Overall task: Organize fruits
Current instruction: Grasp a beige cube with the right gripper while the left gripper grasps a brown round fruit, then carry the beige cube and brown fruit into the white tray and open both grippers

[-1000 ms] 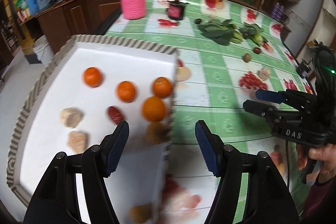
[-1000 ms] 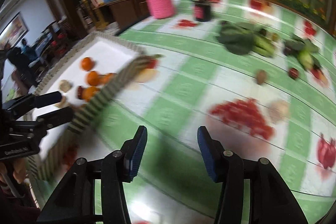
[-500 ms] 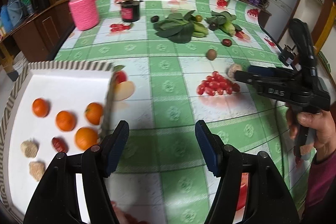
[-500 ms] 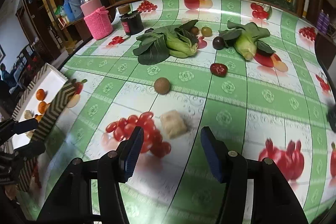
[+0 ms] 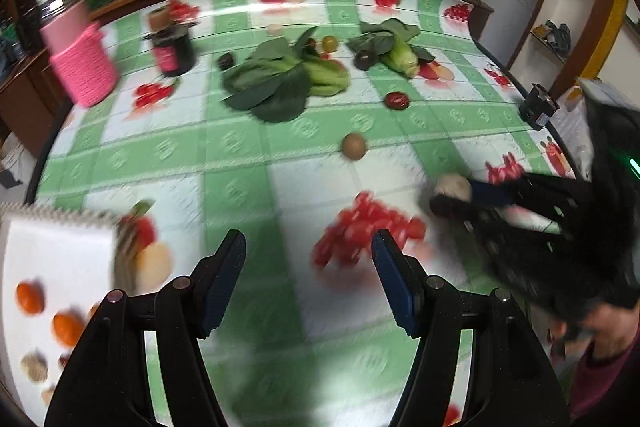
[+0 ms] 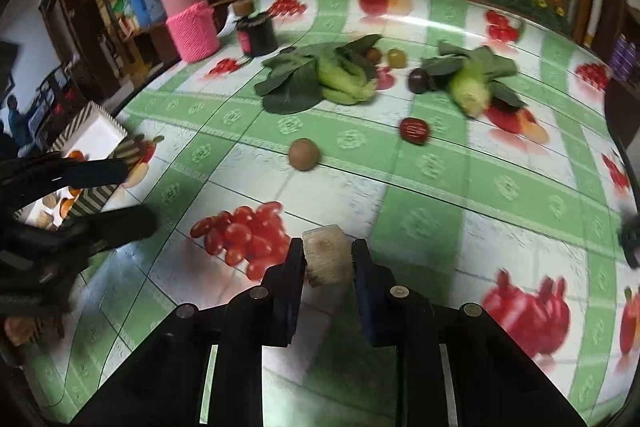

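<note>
My right gripper (image 6: 327,263) is shut on a pale beige fruit chunk (image 6: 326,257) just above the tablecloth; the chunk also shows in the left wrist view (image 5: 452,187) between the right gripper's fingers. My left gripper (image 5: 308,283) is open and empty over the cloth, right of the white striped-rim tray (image 5: 60,251) holding oranges (image 5: 29,297) and beige pieces (image 5: 34,367). A brown round fruit (image 6: 305,154), a red date (image 6: 415,130), a dark plum (image 6: 418,80) and a green-yellow fruit (image 6: 397,57) lie loose farther back.
Leafy greens (image 6: 316,79) and a second bunch (image 6: 472,83) lie at the back. A pink knit-covered jar (image 6: 192,27) and a dark jar (image 6: 258,35) stand at the back left. Printed fruit pictures cover the green checked tablecloth (image 6: 420,223).
My right gripper has closed on the beige chunk, which lay free ahead of its open fingers before. My left gripper has swung right, so the tray sits farther left in its view.
</note>
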Demonstrator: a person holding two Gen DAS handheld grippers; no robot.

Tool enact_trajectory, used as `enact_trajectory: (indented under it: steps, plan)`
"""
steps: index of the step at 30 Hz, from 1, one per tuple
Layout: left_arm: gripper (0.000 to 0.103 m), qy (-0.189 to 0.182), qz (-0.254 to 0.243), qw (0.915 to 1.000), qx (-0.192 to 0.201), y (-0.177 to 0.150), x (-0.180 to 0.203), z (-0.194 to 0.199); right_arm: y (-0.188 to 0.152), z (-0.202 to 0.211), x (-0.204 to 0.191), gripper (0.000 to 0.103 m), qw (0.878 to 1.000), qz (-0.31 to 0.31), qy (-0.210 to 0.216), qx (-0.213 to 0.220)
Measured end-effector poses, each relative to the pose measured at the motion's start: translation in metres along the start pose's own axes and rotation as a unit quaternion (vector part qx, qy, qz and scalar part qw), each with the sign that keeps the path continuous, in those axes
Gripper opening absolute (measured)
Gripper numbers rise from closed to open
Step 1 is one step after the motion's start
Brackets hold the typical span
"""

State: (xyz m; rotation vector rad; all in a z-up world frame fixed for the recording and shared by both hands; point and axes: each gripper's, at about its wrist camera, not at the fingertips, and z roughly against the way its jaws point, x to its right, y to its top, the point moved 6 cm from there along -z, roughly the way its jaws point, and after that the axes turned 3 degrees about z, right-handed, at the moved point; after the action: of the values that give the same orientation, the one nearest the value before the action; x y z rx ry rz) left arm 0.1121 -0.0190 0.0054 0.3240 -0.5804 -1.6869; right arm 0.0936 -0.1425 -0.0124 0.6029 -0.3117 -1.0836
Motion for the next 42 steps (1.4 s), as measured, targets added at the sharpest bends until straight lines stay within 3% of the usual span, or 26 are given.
enact_trajectory:
  steps: [6, 15, 17, 18, 19, 21, 30, 42]
  plan:
    - [0.064, -0.031, -0.012, 0.9994, -0.010, 0.029, 0.024, -0.036, -0.013, 0.012, 0.020, 0.025, 0.999, -0.036, 0.014, 0.013]
    - [0.063, -0.025, -0.008, 0.9995, -0.018, 0.047, 0.029, -0.074, -0.015, 0.006, 0.022, 0.026, 0.998, -0.041, 0.037, 0.011]
    - [0.048, -0.021, -0.009, 0.9995, -0.021, 0.047, 0.028, -0.080, -0.015, 0.006, 0.023, 0.026, 0.998, -0.042, 0.041, 0.013]
    - [0.033, -0.011, -0.016, 0.9997, -0.013, 0.048, 0.028, -0.079, -0.015, 0.006, 0.023, 0.026, 0.998, -0.043, 0.040, 0.012]
    - [0.024, -0.011, -0.019, 0.9997, -0.014, 0.048, 0.027, -0.079, -0.016, 0.005, 0.024, 0.026, 0.998, -0.043, 0.040, 0.011]
    - [0.019, -0.018, -0.014, 0.9996, -0.016, 0.048, 0.025, -0.079, -0.017, 0.004, 0.024, 0.026, 0.998, -0.043, 0.041, 0.008]
    - [0.019, -0.008, -0.010, 0.9999, 0.002, 0.028, 0.015, -0.047, -0.016, 0.013, 0.012, 0.026, 0.998, -0.039, 0.048, 0.012]
    - [0.019, 0.023, 0.002, 0.9996, 0.018, -0.042, -0.004, 0.014, -0.029, 0.025, -0.048, 0.026, 0.997, -0.013, 0.075, 0.010]
